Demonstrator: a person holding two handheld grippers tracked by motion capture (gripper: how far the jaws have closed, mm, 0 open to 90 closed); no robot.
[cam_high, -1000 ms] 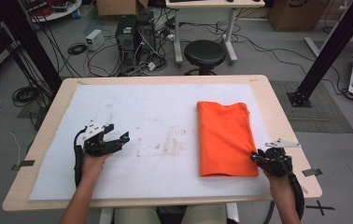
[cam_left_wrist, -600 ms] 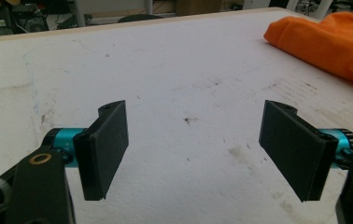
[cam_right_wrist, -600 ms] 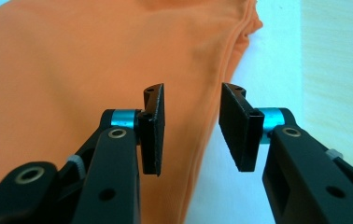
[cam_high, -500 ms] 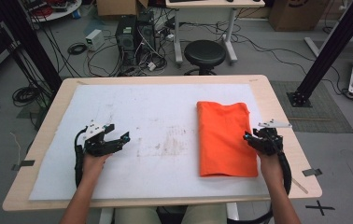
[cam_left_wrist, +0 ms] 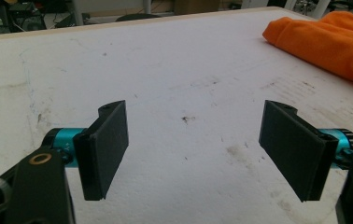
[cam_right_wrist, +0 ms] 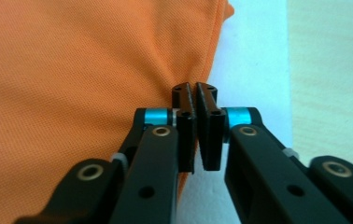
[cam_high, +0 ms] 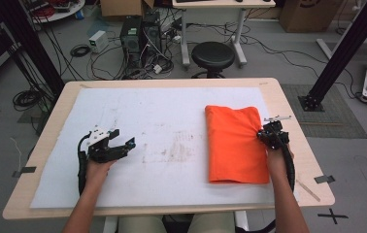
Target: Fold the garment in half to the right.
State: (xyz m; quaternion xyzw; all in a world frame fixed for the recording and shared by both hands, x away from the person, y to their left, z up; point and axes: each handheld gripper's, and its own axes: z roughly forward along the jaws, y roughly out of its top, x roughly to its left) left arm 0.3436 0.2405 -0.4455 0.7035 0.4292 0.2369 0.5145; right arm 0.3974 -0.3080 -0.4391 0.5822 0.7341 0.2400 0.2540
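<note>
A folded orange cloth [cam_high: 232, 143] lies on the right half of the white sheet [cam_high: 162, 111]. My right gripper [cam_high: 263, 136] rests at the middle of the cloth's right edge and points left into it. In the right gripper view its jaws have just been closing and now stand together [cam_right_wrist: 195, 91], pinching the edge of the cloth [cam_right_wrist: 72, 70], whose creases run toward the tips. My left gripper [cam_high: 125, 138] hovers low over the bare sheet at the left, open, with nothing between its fingers [cam_left_wrist: 193, 144]. The cloth [cam_left_wrist: 333, 32] lies far off to its right.
The wooden table [cam_high: 295, 121] carries the stained white sheet. A black stool [cam_high: 213, 56], computer boxes and tangled cables [cam_high: 142, 43] stand on the floor beyond the far edge. A black frame post [cam_high: 337, 53] rises at the right.
My right gripper has moved from the cloth's near right corner up along its right edge to the middle, and its jaws have closed there. The left gripper has stayed where it was.
</note>
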